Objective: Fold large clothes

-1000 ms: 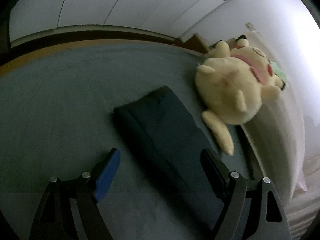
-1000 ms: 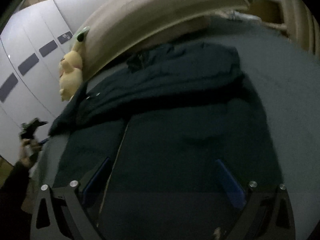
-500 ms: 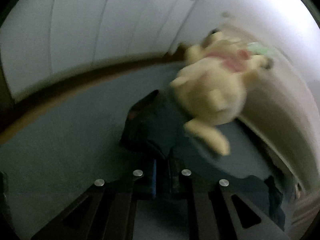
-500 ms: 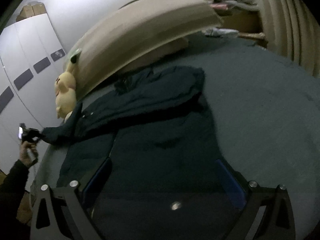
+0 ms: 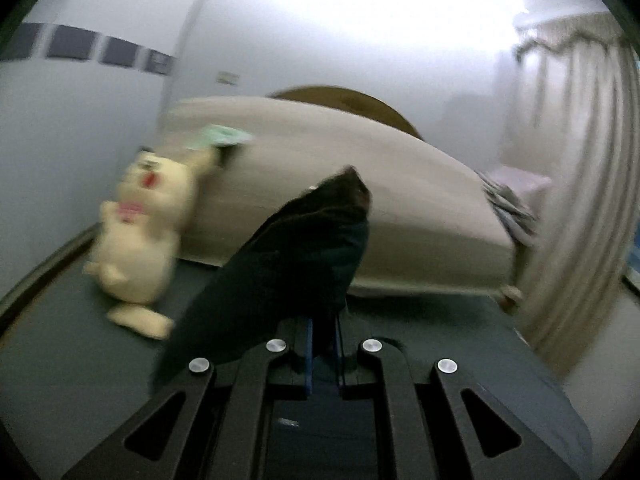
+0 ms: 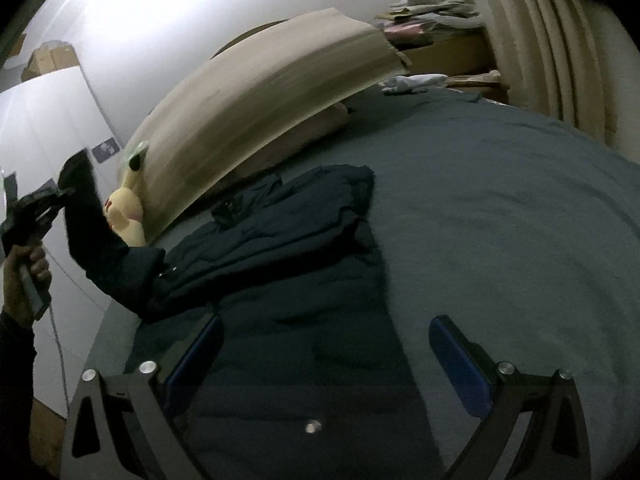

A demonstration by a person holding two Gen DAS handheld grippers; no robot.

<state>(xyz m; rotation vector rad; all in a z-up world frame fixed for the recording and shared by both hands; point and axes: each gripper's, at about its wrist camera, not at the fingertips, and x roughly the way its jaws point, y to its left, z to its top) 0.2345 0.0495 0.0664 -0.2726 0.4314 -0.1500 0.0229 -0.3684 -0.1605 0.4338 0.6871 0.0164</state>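
Grey bedding covers the bed (image 6: 500, 208), and the dark jacket (image 6: 280, 232) lies spread on its left half, with its upper part bunched in folds near the beige headboard (image 6: 256, 112). One sleeve (image 6: 92, 224) is lifted off the bed at the left edge: the left hand-held gripper (image 5: 323, 346) is clenched on the cloth of this sleeve, which stands up in front of its camera. The right hand-held gripper (image 6: 324, 354) is released, its jaws wide apart above the lower part of the jacket, and I cannot tell if they touch the cloth.

I judge the folding to be at an early step. The body of the jacket looks partly laid over itself, but no neat packet exists yet; the sleeve must come inward across the body, and then the body needs more folds.

For moving there is much free bedding on the right side of the jacket. On the left the room is narrow: the bed edge is close, a yellow plush toy (image 6: 124, 216) sits just beside the sleeve against the headboard, and white wardrobe doors (image 6: 52, 128) stand behind. Curtains (image 6: 560, 40) close the far right.
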